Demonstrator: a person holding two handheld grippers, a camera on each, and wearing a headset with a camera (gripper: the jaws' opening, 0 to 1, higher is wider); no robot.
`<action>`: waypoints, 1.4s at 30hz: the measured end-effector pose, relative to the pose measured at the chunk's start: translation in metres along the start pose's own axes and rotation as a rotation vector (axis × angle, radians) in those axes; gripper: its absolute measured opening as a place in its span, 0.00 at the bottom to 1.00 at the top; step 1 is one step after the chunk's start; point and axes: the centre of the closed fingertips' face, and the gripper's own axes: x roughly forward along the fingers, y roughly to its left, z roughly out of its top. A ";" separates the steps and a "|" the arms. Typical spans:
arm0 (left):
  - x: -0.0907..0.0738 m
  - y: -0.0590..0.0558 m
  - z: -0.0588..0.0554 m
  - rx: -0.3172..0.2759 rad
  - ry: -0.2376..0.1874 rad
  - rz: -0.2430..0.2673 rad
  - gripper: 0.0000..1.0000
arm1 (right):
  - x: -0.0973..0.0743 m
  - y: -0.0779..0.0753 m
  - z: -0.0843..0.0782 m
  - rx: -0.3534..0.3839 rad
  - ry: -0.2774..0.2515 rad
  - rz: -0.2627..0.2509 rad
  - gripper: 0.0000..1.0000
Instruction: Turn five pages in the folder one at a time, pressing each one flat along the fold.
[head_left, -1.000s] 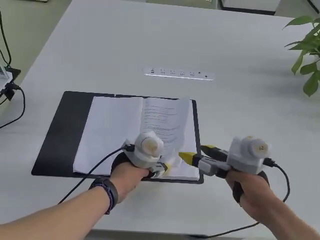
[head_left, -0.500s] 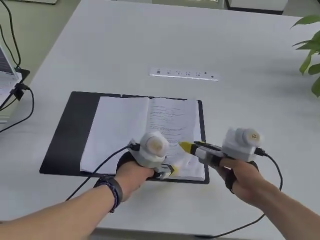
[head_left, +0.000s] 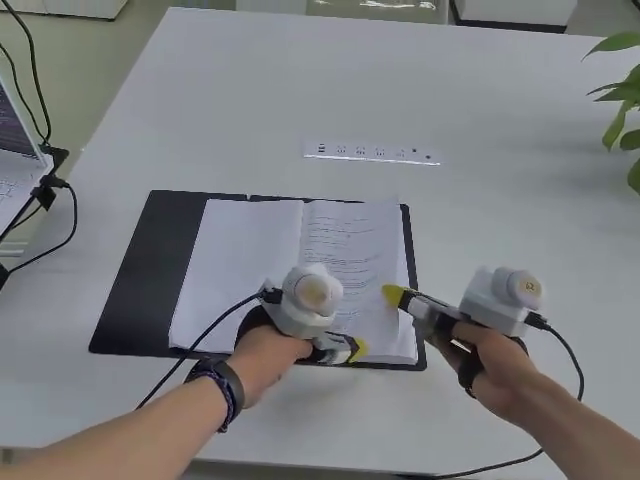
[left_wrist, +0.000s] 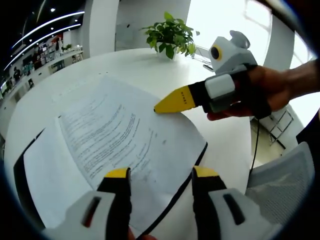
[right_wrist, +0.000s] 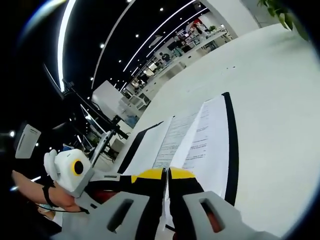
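Head view: folder (head_left: 140, 290) lies open on the desk (head_left: 300, 80), near my edge. Over the last second my right gripper (head_left: 394, 294) has moved from near the lower corner of the right page (head_left: 350, 240) up along its outer edge. Its jaws are closed together, tip at the paper; I cannot tell whether a sheet is pinched. My left gripper (left_wrist: 161, 173) stays spread wide over the folder's lower edge. Reading: a turn is being set up, the sheet not yet lifted.

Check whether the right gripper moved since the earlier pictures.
Yes. The right gripper has slid up the folder along its right page, away from its near edge and toward the power strip.
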 end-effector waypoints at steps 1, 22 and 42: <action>-0.001 0.000 0.000 0.000 -0.002 0.000 0.48 | 0.001 0.001 0.000 0.006 -0.002 -0.002 0.00; -0.055 0.039 -0.011 -0.061 -0.070 0.064 0.52 | 0.023 0.045 0.009 -0.012 -0.038 0.037 0.00; -0.116 0.090 -0.026 -0.105 -0.132 0.180 0.56 | 0.052 0.090 0.005 -0.068 -0.003 0.113 0.00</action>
